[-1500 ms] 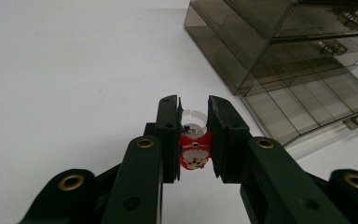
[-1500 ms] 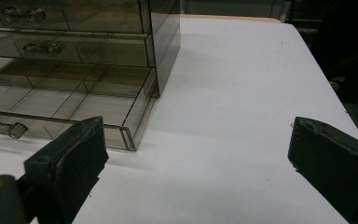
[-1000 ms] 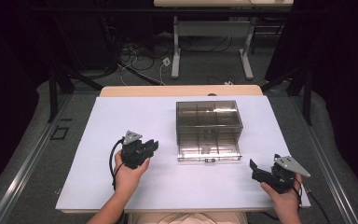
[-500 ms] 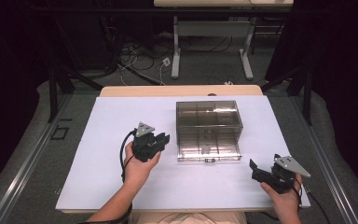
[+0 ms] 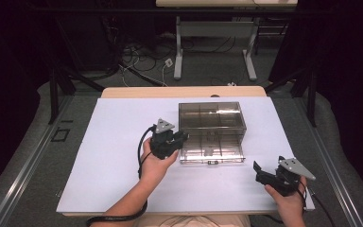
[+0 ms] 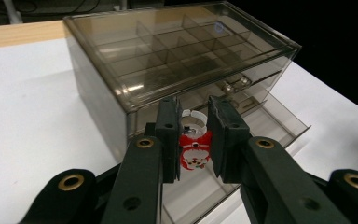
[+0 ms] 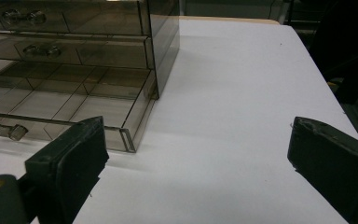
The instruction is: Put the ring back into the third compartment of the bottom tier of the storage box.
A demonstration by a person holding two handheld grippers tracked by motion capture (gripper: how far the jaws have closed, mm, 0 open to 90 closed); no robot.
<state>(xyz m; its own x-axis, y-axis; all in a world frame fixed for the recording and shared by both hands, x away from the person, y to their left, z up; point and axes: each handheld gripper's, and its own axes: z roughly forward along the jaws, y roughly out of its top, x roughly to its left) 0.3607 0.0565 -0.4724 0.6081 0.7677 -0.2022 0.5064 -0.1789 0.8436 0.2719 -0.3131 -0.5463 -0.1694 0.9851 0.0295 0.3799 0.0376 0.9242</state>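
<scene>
While left tongs [image 6: 194,135] grip a Santa ring [image 6: 194,149] at the drawer box's [image 5: 211,124] left edge, right tongs [image 7: 196,154] wide over bare table [image 5: 113,142].

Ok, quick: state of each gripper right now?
Left gripper: closed on a small red-and-white Santa ring.
Right gripper: open, holding nothing.

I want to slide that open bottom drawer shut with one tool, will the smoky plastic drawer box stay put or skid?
The drawer box looks thin-walled with mostly empty compartments, so probably light. It sits on a smooth white table, so it may skid. Bracing it with the left tool isn't free: that's shut on a small Santa ring.
</scene>
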